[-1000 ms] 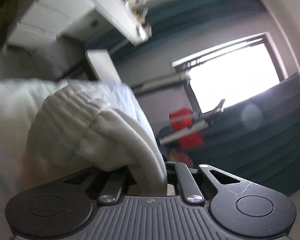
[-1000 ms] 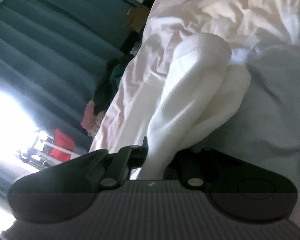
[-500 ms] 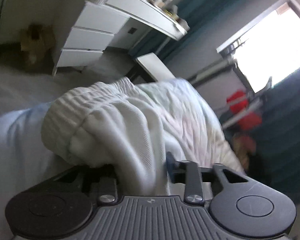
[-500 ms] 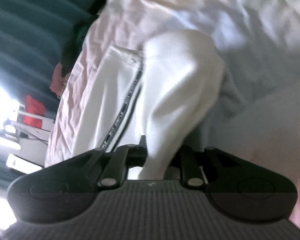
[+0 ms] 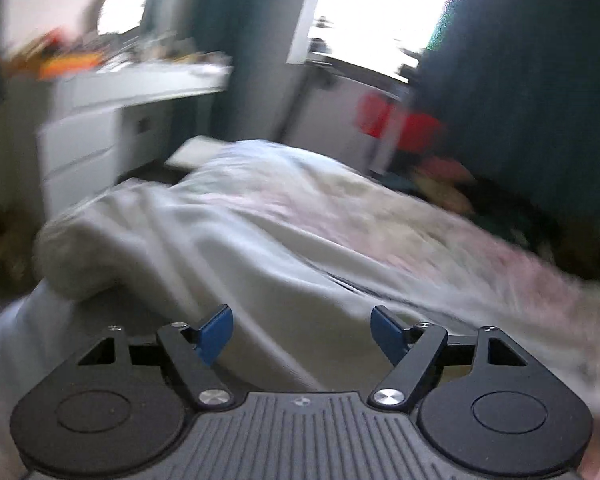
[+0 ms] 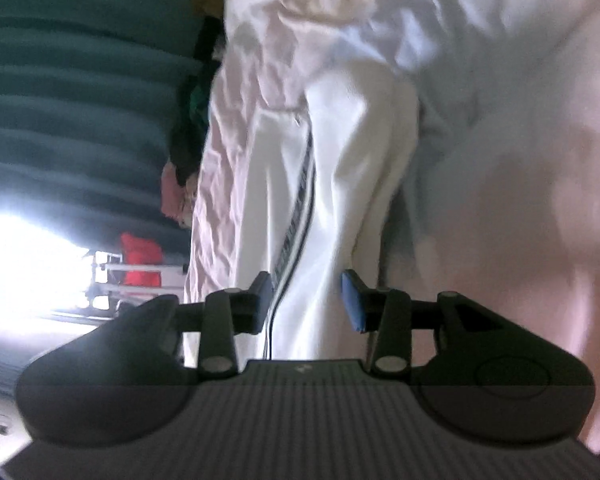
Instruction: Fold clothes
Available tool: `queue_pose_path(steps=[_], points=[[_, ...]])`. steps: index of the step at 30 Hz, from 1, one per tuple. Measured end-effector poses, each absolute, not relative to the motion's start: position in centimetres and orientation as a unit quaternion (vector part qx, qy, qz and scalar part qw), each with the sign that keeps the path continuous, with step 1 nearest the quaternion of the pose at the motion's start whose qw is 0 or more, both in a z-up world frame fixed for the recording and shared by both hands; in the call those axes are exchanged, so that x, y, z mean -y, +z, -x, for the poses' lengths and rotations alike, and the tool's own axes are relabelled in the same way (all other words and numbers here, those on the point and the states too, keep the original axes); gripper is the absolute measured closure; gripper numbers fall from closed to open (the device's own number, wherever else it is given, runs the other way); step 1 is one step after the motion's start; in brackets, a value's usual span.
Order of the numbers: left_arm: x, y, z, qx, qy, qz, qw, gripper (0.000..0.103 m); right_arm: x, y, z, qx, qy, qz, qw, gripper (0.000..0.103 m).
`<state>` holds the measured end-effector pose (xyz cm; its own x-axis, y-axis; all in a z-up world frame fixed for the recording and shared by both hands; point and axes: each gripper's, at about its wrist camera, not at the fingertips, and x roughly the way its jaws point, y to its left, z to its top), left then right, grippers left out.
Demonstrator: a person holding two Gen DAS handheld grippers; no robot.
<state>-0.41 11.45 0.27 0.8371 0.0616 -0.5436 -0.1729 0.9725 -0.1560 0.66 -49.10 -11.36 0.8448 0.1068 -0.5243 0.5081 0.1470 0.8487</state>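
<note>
On the bed: a white garment (image 6: 340, 184) with a dark striped side band, most likely track trousers, lay along the pale crumpled bed sheet (image 6: 380, 12).
Left gripper (image 5: 302, 334): its jaws stood wide apart, gripping nothing; white cloth (image 5: 204, 256) lay ahead of and below them, free of both blue pads.
Right gripper (image 6: 306, 296): its jaws were parted about the width of the garment's near end, with the fabric running between them; no pinch was visible, so it looked released.
Garment shape: one layer appeared doubled over along its length, with a rounded fold at the far end; blur made it hard to say whether the edges lined up.
Done, by my reading: a first lengthwise fold seemed laid down and let go.
Left, by my reading: at least one crosswise fold, some smoothing, and possibly more clothes, given the dark heap (image 5: 500, 208) beside the bed.
Surroundings: a white dresser (image 5: 92, 128) and a bright window (image 5: 380, 12) stood beyond the bed.
</note>
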Motion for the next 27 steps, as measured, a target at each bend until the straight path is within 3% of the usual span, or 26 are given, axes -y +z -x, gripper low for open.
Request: queue_pose_path(steps=[8, 13, 18, 22, 27], points=[[-0.6, -4.5, -5.7, -0.319, -0.055, -0.094, 0.941, 0.018, 47.6, -12.6, -0.5, -0.251, -0.087, -0.679, 0.684, 0.062], [5.1, -7.9, -8.5, -0.276, -0.117, -0.184, 0.936, 0.014, 47.3, -13.9, -1.7, -0.264, -0.072, -0.692, 0.668, 0.063], [6.7, -11.5, -9.2, -0.268, -0.151, -0.181, 0.934, 0.011, 47.6, -14.0, -2.8, -0.275, -0.094, -0.670, 0.683, 0.064], [5.7, -11.5, -9.2, -0.291, -0.152, -0.133, 0.935, 0.011, 47.5, -14.1, -2.3, -0.288, -0.129, -0.666, 0.676, 0.064], [5.7, -10.9, -8.4, -0.290, -0.148, -0.142, 0.935, 0.011, 47.9, -13.8, -1.7, -0.264, -0.117, -0.669, 0.685, 0.064]])
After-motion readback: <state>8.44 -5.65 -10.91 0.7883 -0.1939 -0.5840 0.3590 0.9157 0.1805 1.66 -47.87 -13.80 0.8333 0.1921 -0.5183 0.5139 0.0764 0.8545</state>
